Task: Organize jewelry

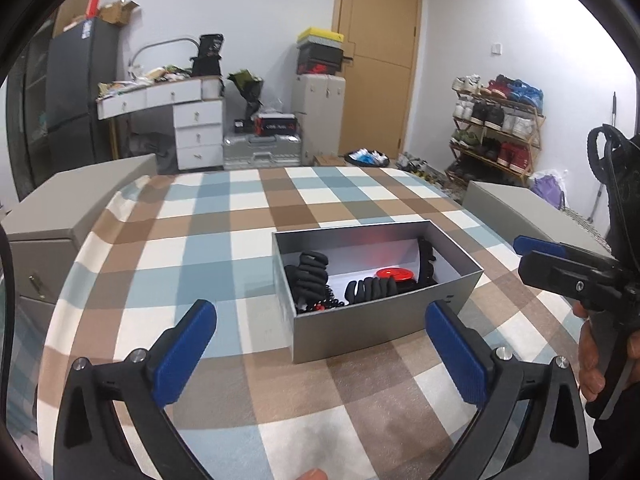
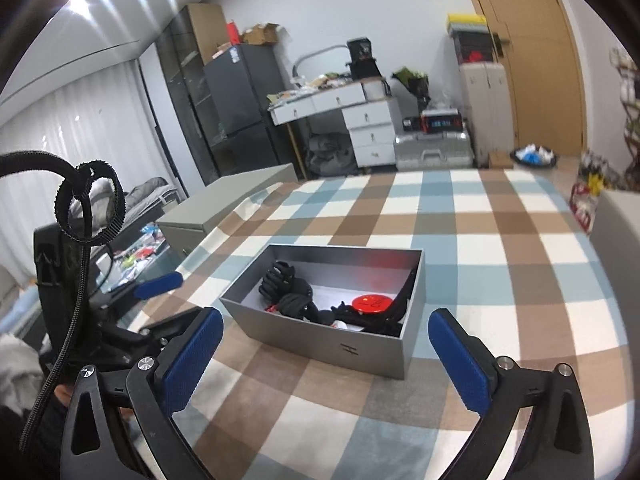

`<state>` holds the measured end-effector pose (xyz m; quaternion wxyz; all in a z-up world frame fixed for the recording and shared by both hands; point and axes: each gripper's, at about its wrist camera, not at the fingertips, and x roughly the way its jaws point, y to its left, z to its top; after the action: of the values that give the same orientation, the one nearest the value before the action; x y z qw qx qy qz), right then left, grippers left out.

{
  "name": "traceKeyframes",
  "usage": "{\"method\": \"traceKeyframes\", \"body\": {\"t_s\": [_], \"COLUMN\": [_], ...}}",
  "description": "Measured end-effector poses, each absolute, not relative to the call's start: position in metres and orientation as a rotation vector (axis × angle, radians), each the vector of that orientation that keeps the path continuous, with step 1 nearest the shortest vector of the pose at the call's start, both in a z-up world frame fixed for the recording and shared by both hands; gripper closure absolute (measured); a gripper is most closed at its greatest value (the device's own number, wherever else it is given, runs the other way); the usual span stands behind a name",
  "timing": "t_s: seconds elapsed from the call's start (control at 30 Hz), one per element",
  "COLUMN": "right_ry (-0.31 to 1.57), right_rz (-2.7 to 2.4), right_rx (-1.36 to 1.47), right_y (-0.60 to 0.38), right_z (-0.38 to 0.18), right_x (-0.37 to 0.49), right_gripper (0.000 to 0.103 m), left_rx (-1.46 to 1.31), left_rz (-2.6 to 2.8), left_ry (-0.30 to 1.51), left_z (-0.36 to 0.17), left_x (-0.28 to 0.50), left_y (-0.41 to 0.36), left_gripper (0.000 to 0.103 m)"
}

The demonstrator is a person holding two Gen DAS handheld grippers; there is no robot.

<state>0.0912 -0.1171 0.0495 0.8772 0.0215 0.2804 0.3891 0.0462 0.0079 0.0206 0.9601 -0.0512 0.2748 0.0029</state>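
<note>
Here, an open grey box [image 1: 372, 320] sits on the checked tablecloth [image 1: 224, 236], holding the jewelry: black beaded strands [image 1: 308, 276] coiled at one end, another black string [image 2: 400, 304] along the opposite wall, and a red round disc [image 1: 394, 274] between them. The left gripper [image 1: 320, 352] and right gripper [image 2: 324, 356] hover just short of the box, fingers spread wide with nothing between them. Behind stand a white drawer desk [image 1: 192, 120], a wooden door [image 1: 376, 52] and a shoe rack [image 1: 496, 128].
</note>
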Motion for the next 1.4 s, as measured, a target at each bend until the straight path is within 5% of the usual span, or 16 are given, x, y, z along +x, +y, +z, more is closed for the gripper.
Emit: {"method": "traceKeyframes", "body": {"t_s": [1.4], "right_ry": [0.408], "right_rz": [0.743], "right_rx": [-0.036], "right_y": [-0.116], "right_z": [0.032], "right_x": [0.073], "right_gripper": [0.0], "left_rx": [-0.072], "left_rz": [0.017], "left_ry": [0.463], "left_z": [0.012], "left_x": [0.037], "left_y": [0.009], "left_gripper": [0.001]}}
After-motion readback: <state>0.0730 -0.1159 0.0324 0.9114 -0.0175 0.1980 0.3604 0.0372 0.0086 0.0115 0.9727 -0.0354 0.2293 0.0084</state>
